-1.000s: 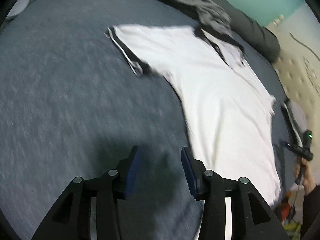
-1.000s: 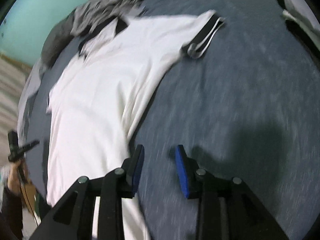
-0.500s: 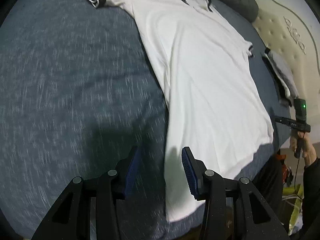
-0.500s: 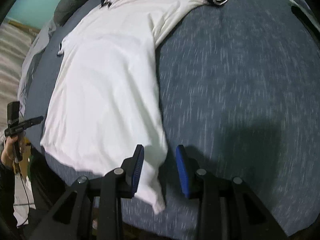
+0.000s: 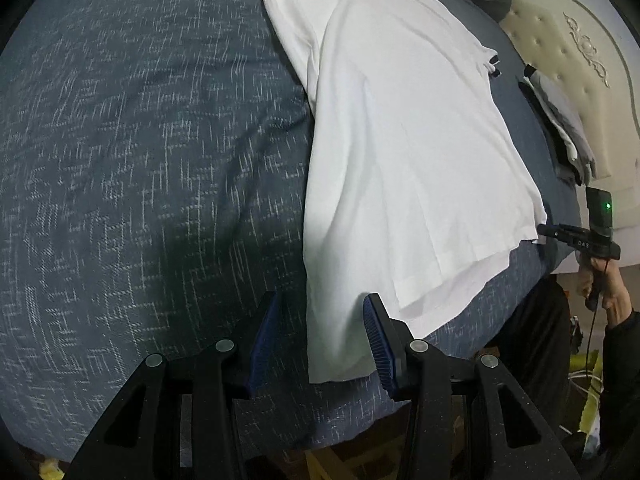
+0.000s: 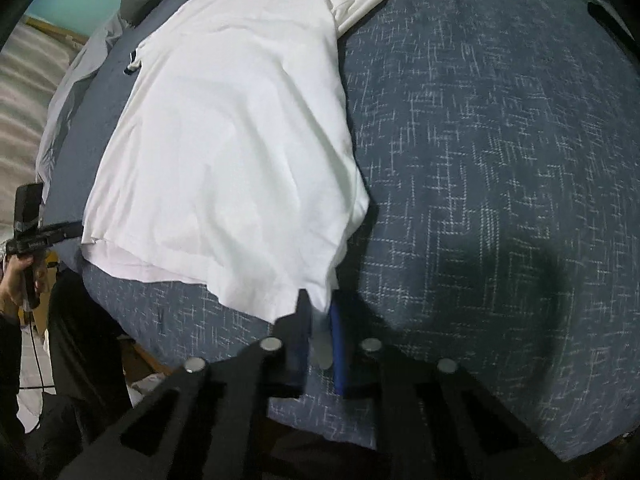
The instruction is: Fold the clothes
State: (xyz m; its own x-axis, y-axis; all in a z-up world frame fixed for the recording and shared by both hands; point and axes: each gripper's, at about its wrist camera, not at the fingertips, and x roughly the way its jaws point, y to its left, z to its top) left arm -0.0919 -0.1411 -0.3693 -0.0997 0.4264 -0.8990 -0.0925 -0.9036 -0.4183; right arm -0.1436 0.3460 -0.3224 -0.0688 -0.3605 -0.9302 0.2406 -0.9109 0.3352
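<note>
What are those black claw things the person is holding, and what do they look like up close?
Each is a hand-held gripper: the left gripper and right gripper have matt black, speckled frames with triangular cut-outs and round silver pins at the joints. Their fingers carry ribbed blue pads. From the side, each shows a pistol-style handle with a black box lit by a green light and a thin cable; the person wears dark sleeves.
</note>
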